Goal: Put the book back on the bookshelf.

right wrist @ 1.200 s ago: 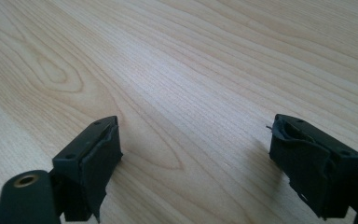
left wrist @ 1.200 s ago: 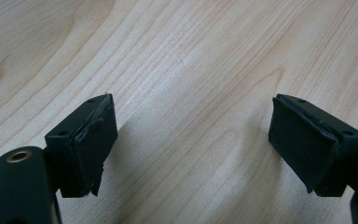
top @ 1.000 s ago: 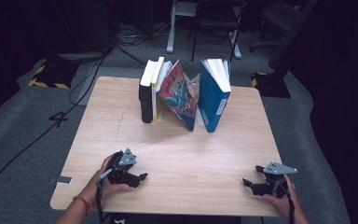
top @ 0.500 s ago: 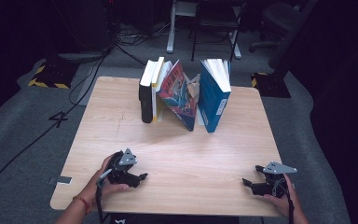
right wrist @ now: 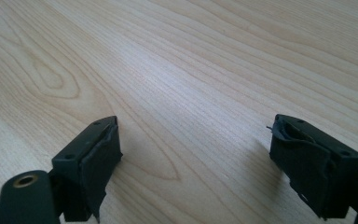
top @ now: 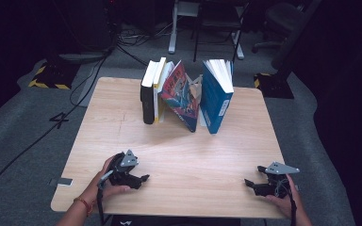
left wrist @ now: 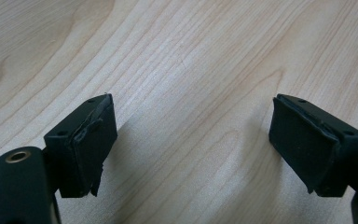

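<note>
Compared with the earlier high-view frames, no change is seen: both grippers are found in the same places on the counter [top: 122, 122] and the books are unmoved. The left gripper [top: 141, 179] is held near the front left of the counter, its jaws spread wide with nothing between them; in the left gripper view, bare wood grain is seen between the two black pads [left wrist: 93, 140]. The right gripper [top: 248, 183] is held near the front right edge, likewise spread and empty, its pads [right wrist: 98, 163] resting low over bare wood in the right gripper view. The two grippers are well apart from each other and from the books. At the far middle of the counter a black book [top: 147, 96] and a yellow-spined book [top: 158, 89] stand upright and touching; a red-covered book [top: 181, 96] leans beside them, and a blue book [top: 215, 101] stands tilted just to its right.
</note>
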Demonstrator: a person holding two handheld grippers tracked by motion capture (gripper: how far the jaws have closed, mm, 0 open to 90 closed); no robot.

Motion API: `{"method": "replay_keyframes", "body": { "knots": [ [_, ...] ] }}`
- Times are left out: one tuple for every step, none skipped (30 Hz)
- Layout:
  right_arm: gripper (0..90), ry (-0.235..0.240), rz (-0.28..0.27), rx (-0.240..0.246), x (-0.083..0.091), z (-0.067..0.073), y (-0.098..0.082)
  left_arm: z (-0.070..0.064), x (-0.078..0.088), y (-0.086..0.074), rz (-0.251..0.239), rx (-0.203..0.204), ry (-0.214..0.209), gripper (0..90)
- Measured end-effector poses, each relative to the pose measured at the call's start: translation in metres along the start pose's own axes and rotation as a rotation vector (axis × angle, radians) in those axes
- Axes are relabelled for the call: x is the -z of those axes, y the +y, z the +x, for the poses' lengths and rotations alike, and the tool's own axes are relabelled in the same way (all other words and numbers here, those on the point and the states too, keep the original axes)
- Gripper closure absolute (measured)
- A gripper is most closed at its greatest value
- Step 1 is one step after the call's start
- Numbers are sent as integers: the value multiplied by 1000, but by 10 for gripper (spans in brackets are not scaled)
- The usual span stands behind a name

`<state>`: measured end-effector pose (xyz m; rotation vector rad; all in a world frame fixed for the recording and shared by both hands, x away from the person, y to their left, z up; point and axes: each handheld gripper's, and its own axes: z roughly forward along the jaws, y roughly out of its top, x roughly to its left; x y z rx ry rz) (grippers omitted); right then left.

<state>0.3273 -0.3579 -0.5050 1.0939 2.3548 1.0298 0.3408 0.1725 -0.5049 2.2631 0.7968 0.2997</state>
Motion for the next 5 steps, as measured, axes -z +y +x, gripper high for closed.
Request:
{"method": "replay_keyframes", "body": {
  "knots": [
    [164, -1, -1, -1, 0, 0, 0, 0, 0, 0, 0, 0, -1, 154],
    [164, 0, 0, 0, 0, 0, 0, 1, 0, 0, 3, -5, -2, 153],
    [164, 0, 0, 0, 0, 0, 0, 1, 0, 1, 3, -5, -3, 153],
    [164, 0, 0, 0, 0, 0, 0, 1, 0, 1, 1, -4, -2, 153],
    [164, 0, 0, 0, 0, 0, 0, 1, 0, 1, 1, -4, -2, 153]
  ]
}}
